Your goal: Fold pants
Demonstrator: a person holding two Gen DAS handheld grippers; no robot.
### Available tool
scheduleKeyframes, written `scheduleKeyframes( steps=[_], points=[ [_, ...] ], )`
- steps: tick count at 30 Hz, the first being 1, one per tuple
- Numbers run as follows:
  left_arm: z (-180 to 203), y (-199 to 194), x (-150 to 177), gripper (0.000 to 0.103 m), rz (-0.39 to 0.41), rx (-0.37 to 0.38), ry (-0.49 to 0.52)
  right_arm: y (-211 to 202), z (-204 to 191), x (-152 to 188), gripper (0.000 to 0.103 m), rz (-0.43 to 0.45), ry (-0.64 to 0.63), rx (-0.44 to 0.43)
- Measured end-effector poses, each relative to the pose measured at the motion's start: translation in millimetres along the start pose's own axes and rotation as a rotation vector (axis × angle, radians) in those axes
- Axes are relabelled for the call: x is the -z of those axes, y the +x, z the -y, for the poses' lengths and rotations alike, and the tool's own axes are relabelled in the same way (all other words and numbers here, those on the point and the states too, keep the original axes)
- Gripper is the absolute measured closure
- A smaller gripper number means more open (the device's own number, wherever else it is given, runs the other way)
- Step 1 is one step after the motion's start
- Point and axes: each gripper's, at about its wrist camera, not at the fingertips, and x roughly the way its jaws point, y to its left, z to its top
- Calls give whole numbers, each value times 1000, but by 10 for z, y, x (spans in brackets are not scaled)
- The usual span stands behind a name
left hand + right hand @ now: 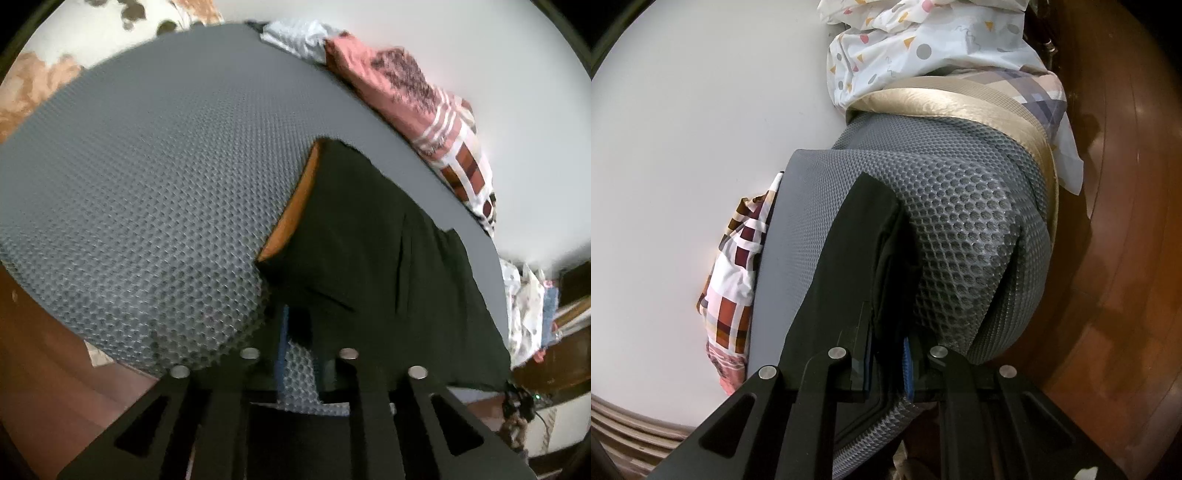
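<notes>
**Colleague:** What do you have on the left camera?

**Me:** I see the dark pants (369,240) spread over the grey mesh mat (147,184), filling the centre and lower right of the frame. An orange lining shows along their folded edge at mid-frame. My left gripper (303,354) sits at the bottom centre, and the near edge of the pants drops down between its fingers. I see a blue pad on the left finger, with mat showing through the gap beside it. I cannot tell whether the fingers are clamped on the cloth or merely around it.

**Colleague:** And the right?

**Me:** My right gripper (888,354) is at the bottom centre of its frame, fingers drawn close together and pinching a folded edge of the pants (842,258), which run as a dark band up from the fingers toward the middle. The mat (960,229) bulges to the right of that band.

**Colleague:** Anything else around?

**Me:** A pink patterned cloth (406,85) lies at the upper right of the left view, along the far edge of the mat. In the right view, a checked cloth (735,273) sits at the left edge of the mat, and a white dotted sheet (923,48) is bunched at the top. A wooden floor (1126,258) fills the right side.
</notes>
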Motion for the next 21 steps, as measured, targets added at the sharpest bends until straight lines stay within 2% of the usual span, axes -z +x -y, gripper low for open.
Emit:
scheduleKeyframes(
  steps=[2,3,4,6,8,9,11,13,16,18,21],
  points=[
    [33,32,2,82,-21,-8,9,-3,11,8,90,-3,3,-1],
    [55,39,4,76,-26,-8,17,-4,9,8,90,-3,3,0],
    [83,39,3,63,-30,1,23,-5,12,13,90,-1,3,-1],
    [128,44,19,46,-36,14,35,-6,12,13,90,0,6,-2],
    [178,67,33,46,-25,-5,59,-2,8,8,90,0,4,-2],
    [205,83,32,47,-21,-16,70,-1,6,5,90,-1,2,-1],
    [243,86,29,70,-1,-70,92,-2,10,7,90,-2,0,1],
    [257,88,39,75,6,-86,110,-4,9,13,90,-2,3,-1],
    [414,52,47,92,19,-133,182,-6,6,16,90,0,1,1],
    [575,-51,-57,94,64,-138,226,-4,5,15,90,3,0,2],
    [797,-282,-343,94,149,-93,263,1,11,34,90,7,1,-13]
  ],
)
